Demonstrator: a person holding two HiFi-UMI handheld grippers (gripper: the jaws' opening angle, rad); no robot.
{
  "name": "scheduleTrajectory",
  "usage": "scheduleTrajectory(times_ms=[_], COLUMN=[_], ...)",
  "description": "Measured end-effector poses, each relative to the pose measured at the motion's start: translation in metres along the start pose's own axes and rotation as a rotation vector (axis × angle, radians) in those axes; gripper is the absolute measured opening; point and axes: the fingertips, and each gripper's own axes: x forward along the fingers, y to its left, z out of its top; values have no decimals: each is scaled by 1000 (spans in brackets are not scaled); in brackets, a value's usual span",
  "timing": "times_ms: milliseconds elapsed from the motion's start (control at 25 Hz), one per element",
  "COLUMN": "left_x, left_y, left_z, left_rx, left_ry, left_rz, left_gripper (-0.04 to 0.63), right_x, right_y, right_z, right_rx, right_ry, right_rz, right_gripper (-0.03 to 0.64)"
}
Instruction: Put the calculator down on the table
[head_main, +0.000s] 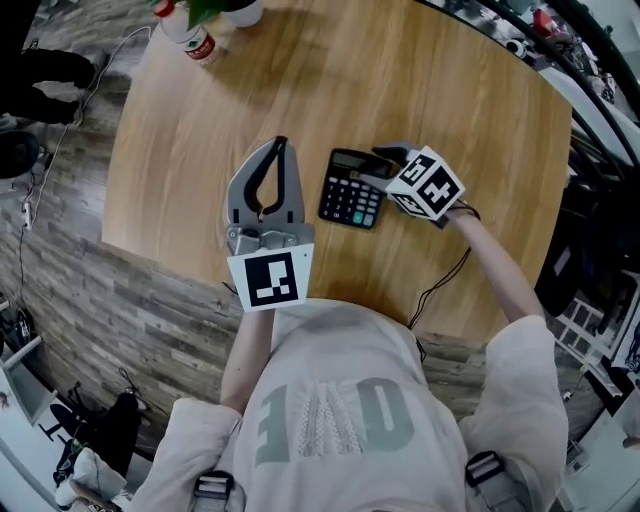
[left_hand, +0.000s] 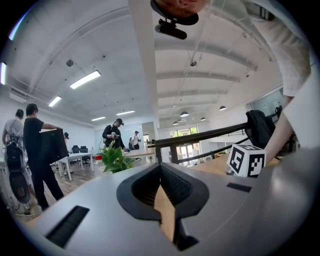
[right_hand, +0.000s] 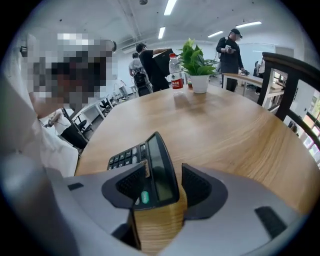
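A black calculator (head_main: 350, 195) lies flat on the round wooden table (head_main: 400, 80), keys up, near the middle. My right gripper (head_main: 385, 162) reaches down over its display end from the right. In the right gripper view the calculator (right_hand: 150, 160) stands between the jaws, and a strip of table shows between it and the right pad (right_hand: 197, 187); the gripper (right_hand: 164, 165) is open. My left gripper (head_main: 280, 148) hangs just left of the calculator, apart from it, tips together and empty. In its own view the left gripper (left_hand: 160, 167) points level across the room, shut.
A water bottle (head_main: 190, 35) and a potted plant (head_main: 215, 8) stand at the table's far left edge, also bottle (right_hand: 175, 72) and plant (right_hand: 195, 62). A thin cable (head_main: 440, 285) trails over the near edge. Several people (left_hand: 37, 150) stand among desks beyond.
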Motion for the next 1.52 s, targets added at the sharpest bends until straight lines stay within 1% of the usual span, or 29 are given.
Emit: scheduleTrajectory(times_ms=[80, 200, 280, 400, 520, 640, 680, 720, 760, 880, 960, 1040, 1080, 1120, 1160, 1240, 1360, 1440, 1520], left_x=[-4, -10, -14, -15, -18, -27, -29, -29, -29, -29, -32, -33, -34, -35, -37, -42, -48, -50, -50], left_y=[-1, -3, -4, -3, -4, -6, -7, -8, -11, -24, -34, -46, -51, -57, -61, -67, -67, -65, -64], left_z=[8, 21, 31, 50, 65, 73, 76, 80, 86, 102, 111, 117, 118, 118, 119, 120, 120, 120, 119], left_rx=[11, 20, 33, 48, 54, 17, 7, 4, 7, 56, 77, 65, 59, 59, 65, 79, 94, 99, 88], left_ry=[-17, -44, -61, -117, -165, -182, -189, -199, -213, -248, -271, -293, -300, -303, -305, -307, -307, -306, -306], left_rz=[-3, -7, -7, -5, -9, -11, -13, -17, -25, -66, -92, -123, -142, -158, -169, -177, -171, -164, -159], left_gripper=[9, 9, 9, 9, 9, 9, 9, 9, 9, 9, 9, 9, 9, 9, 9, 9, 9, 9, 9], right_x=[-5, -21, -39, -73, -121, -189, -212, -233, -252, -293, -312, -320, -321, -320, -319, -315, -304, -297, -293], right_y=[-5, -13, -18, -34, -37, -23, -17, -11, -4, 22, 40, 55, 62, 67, 71, 76, 77, 77, 78], right_z=[5, 20, 35, 65, 95, 122, 128, 132, 136, 138, 135, 130, 127, 124, 119, 111, 99, 90, 84], right_rx=[2, 10, 24, 42, 55, 68, 83, 105, 133, 220, 236, 206, 194, 198, 214, 246, 273, 308, 333], right_ry=[-16, -76, -130, -243, -394, -596, -665, -732, -797, -983, -1067, -1104, -1118, -1135, -1152, -1165, -1122, -1095, -1075], right_rz=[-56, -144, -211, -344, -500, -721, -782, -822, -841, -877, -947, -1012, -1025, -1030, -1029, -1019, -1031, -1035, -1037], right_gripper=[221, 244, 250, 253, 256, 255, 255, 253, 253, 253, 253, 252, 249, 187, 83, 48, 23, 20, 20])
